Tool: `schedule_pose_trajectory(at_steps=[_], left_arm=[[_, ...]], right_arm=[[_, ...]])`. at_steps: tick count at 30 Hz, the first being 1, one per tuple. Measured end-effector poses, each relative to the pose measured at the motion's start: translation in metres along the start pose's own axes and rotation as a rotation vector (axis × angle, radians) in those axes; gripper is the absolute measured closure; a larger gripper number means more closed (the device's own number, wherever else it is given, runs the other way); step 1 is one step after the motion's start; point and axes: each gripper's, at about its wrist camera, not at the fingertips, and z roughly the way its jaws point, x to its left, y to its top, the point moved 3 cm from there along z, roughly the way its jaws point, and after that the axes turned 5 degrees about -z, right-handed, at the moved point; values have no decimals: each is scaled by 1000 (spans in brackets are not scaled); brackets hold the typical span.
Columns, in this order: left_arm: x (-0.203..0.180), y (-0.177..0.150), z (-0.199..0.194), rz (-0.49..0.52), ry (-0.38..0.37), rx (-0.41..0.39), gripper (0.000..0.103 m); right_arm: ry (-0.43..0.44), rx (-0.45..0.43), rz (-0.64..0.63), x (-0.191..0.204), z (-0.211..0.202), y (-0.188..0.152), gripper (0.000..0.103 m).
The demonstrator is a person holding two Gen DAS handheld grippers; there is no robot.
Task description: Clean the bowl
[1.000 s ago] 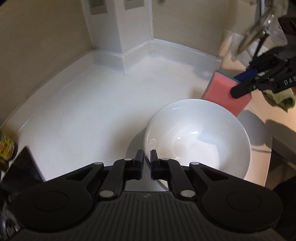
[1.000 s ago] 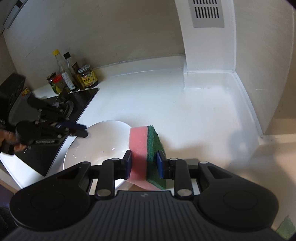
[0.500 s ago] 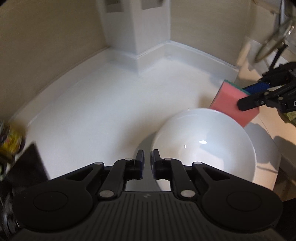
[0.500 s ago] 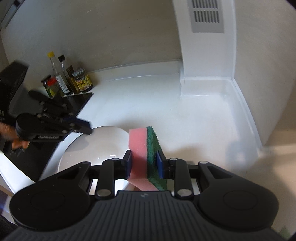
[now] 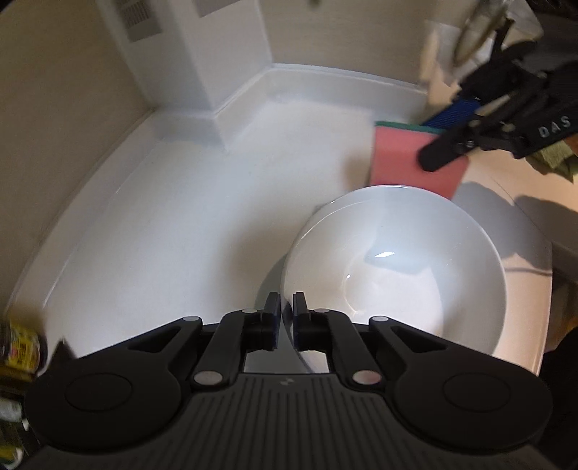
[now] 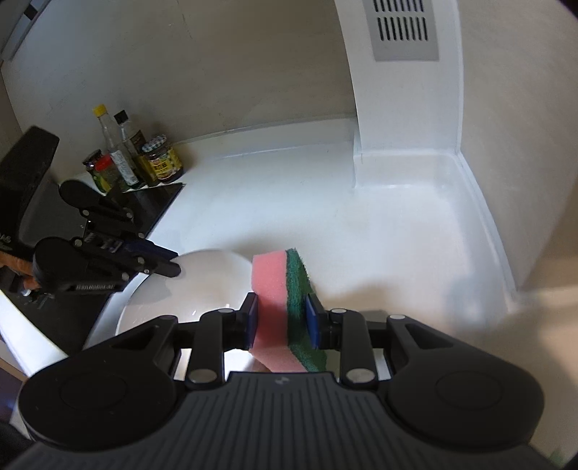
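- White bowl point(image 5: 397, 267) on a white countertop point(image 5: 188, 224), near the front edge, its rim pinched between the narrow-set jaws of the left gripper point(image 5: 285, 314).
- Seen from the right wrist camera, left gripper point(image 6: 166, 265) clamped on the bowl's point(image 6: 202, 285) near-left rim, a person's fingers point(image 6: 21, 267) just visible behind the tool.
- Right gripper point(image 6: 281, 318) clenched on a pink-and-green sponge point(image 6: 281, 307), pink foam facing the bowl, green scouring side turned away.
- From the left wrist view, sponge point(image 5: 404, 159) held upright just past the bowl's far rim, in the right gripper point(image 5: 439, 142); contact with the bowl impossible to tell.
- Cluster of jars and bottles point(image 6: 133, 162) against the wall at the counter's far left, beside a dark glass cooktop point(image 6: 151, 202).
- Grey vent grille point(image 6: 404, 29) set in the white column at the corner.
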Motion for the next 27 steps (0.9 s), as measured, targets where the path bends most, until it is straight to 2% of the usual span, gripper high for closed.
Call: schedule_pose_trajectory(at_steps=[7,17,21,24,26,27], left_arm=[[-3,-8,-4,-70,31,-17,99],[-3,-14,-7,-119,49,-31,97],[-1,-17,-11,-210,77,-32,89],[-2,-27,-16,-304,93,-41,89],[-5,-33,-15,-327,96,-40,89],[-6,-36,-14,-330,95,-38,94]], right_arm=[[4,8,-14,2,3,0,79],[-24,13,-25,9,3,0,79],[-33,0,0,8,0,-2,79],[-45,-11,42,8,-6,-8,79],[-51,-15,72,9,-11,-13,79],[-46,-11,66,8,-10,-11,79]])
